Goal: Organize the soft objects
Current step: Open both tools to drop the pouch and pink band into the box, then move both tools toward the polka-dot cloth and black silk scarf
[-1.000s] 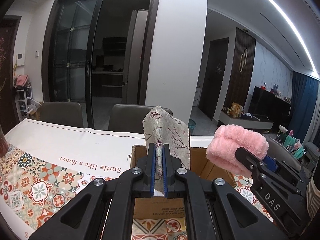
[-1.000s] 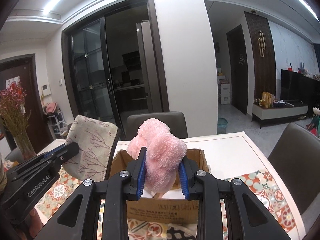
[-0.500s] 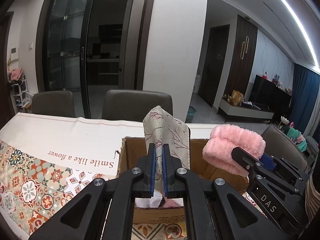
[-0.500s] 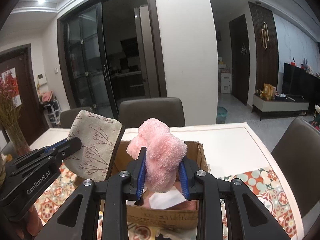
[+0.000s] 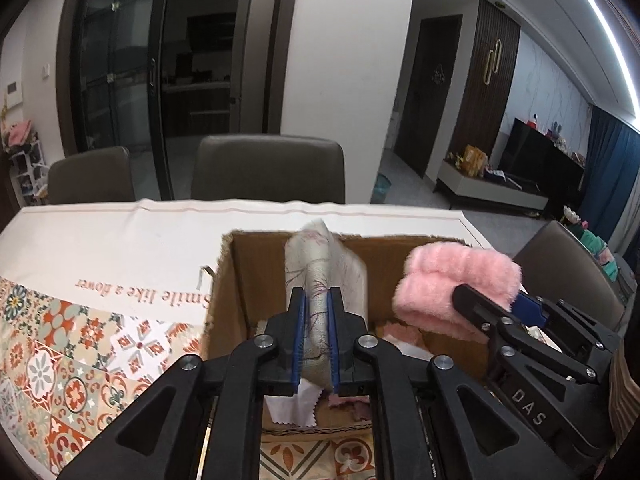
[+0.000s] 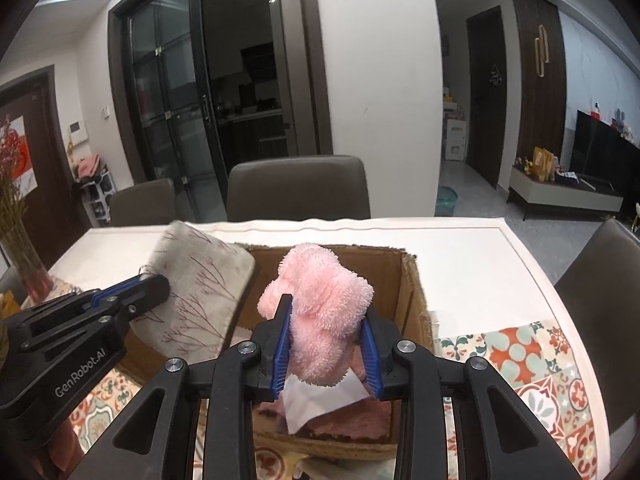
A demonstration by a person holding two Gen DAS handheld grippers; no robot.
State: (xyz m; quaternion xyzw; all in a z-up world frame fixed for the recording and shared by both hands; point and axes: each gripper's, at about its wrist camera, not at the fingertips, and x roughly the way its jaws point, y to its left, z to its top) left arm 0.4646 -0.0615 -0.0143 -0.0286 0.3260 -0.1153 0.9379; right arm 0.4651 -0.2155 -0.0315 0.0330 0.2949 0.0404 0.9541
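My left gripper (image 5: 316, 312) is shut on a beige cloth with a branch print (image 5: 320, 268) and holds it over the open cardboard box (image 5: 228, 280). It also shows in the right wrist view (image 6: 200, 288). My right gripper (image 6: 326, 320) is shut on a fluffy pink towel (image 6: 320, 312) above the same box (image 6: 412, 292). The pink towel also shows in the left wrist view (image 5: 456, 284). Inside the box lie a white cloth (image 6: 316, 400) and pink fabric (image 6: 360, 420).
The box stands on a table with a patterned tile cloth (image 5: 72, 360) and a white runner (image 5: 140, 248). Dark chairs (image 5: 268, 168) stand behind the table. A vase of dried flowers (image 6: 24, 248) is at the left. Another chair (image 6: 600, 288) is at the right.
Both grippers have tilted down and come lower toward the box, each still holding its cloth. More of the box's inside now shows.
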